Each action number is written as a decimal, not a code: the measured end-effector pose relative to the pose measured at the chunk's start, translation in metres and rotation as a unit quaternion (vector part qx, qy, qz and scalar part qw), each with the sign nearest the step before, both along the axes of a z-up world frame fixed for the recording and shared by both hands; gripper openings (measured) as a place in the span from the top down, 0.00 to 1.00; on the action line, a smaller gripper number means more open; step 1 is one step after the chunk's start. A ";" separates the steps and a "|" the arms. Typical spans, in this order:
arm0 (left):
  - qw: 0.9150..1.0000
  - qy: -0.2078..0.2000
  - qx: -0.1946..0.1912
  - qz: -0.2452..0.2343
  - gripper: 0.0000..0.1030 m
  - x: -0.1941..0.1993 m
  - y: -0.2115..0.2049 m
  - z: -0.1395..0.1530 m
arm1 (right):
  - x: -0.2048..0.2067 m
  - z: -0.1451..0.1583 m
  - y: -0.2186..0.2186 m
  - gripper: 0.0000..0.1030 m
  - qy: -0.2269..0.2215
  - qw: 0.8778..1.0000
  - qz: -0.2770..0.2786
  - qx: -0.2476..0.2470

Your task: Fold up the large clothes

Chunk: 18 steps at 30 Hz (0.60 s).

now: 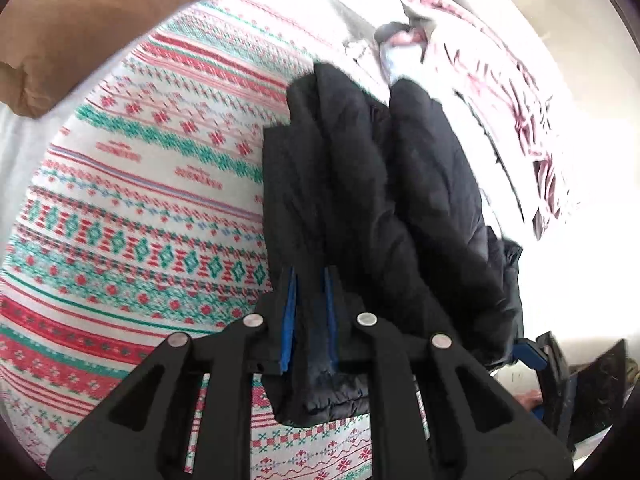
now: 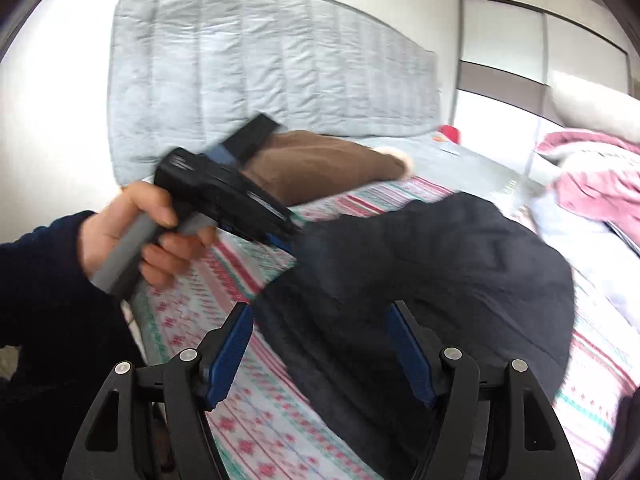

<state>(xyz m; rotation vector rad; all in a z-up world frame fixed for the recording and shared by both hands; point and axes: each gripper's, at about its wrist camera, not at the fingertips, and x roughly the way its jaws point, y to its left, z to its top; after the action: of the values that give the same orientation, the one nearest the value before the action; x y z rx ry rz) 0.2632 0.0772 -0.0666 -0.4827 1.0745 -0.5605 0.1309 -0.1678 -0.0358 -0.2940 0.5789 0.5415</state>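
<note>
jacket [image 1: 400, 200]: black padded cloth, matt, softly puffed
bedspread [image 1: 140, 208]: woven-look cloth, red and green knit-style pattern, matt
cushion [image 1: 92, 24]: brown cloth, soft, suede-like nap
left gripper [image 1: 310, 292]: matt black plastic, blue pads, shiny metal pins
headboard [image 2: 272, 72]: pale grey quilted cloth, creased
blanket [image 2: 600, 184]: pink, fleecy
</note>
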 end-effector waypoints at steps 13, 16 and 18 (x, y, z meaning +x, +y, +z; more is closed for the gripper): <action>0.998 -0.048 -0.028 0.016 0.56 -0.013 -0.003 0.037 | 0.012 -0.049 0.027 0.89 -0.035 0.988 -0.058 -0.135; 0.998 -0.059 -0.035 0.013 0.46 -0.014 -0.017 0.048 | -0.006 -0.043 0.037 0.93 -0.092 0.978 -0.060 -0.180; 0.997 -0.065 -0.038 0.013 0.45 -0.014 -0.018 0.052 | -0.017 -0.047 0.044 0.93 -0.111 0.969 -0.053 -0.213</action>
<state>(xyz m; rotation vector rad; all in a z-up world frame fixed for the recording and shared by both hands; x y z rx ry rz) 0.2491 0.0588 -0.0148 -0.5185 0.9244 -0.6033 0.1143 -0.1242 -0.0829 -0.7185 0.4852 0.2696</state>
